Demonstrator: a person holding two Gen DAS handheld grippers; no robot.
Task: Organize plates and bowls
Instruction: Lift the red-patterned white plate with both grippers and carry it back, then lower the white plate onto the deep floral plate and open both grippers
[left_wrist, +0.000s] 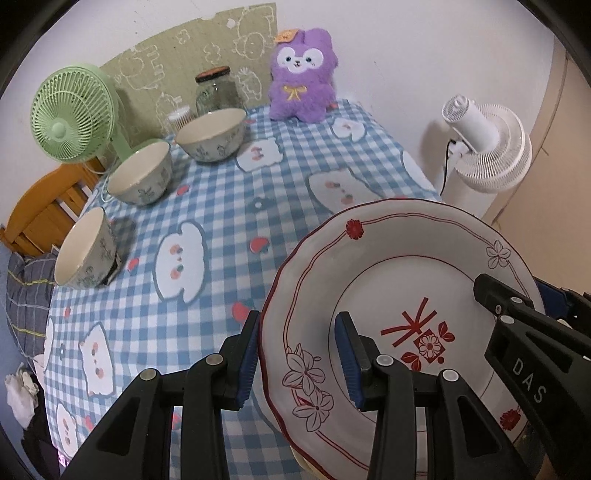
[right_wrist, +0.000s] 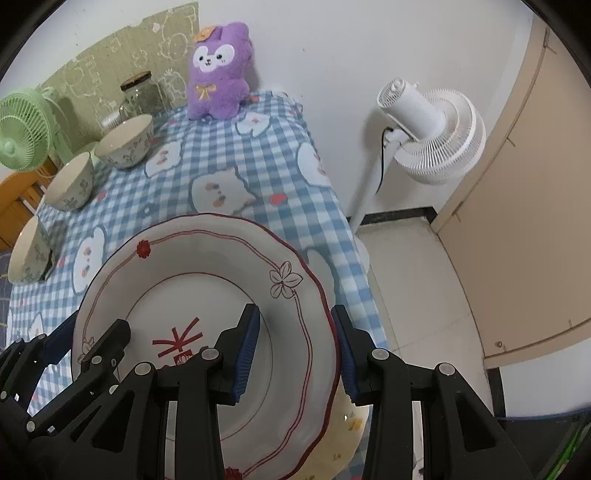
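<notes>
Both grippers clamp opposite rims of the red-patterned plate (left_wrist: 406, 295): left gripper (left_wrist: 301, 360), right gripper (right_wrist: 299, 354). Lower it level (another plate waits beneath), releasing together.

A table draped in a blue-and-white checked cloth (left_wrist: 221, 206) printed with cartoon animals stands against a plain white wall (right_wrist: 332, 44), where a green patterned sheet (left_wrist: 192, 48) is fixed behind a green desk fan (left_wrist: 70, 114), a glass jar (left_wrist: 216, 90) and a purple plush toy (left_wrist: 303, 74). A white standing fan (right_wrist: 432, 136) rises from the pale tiled floor (right_wrist: 424, 288) beside a beige door (right_wrist: 535, 206), and an orange wooden chair back (left_wrist: 44, 214) shows at the table's far side.
</notes>
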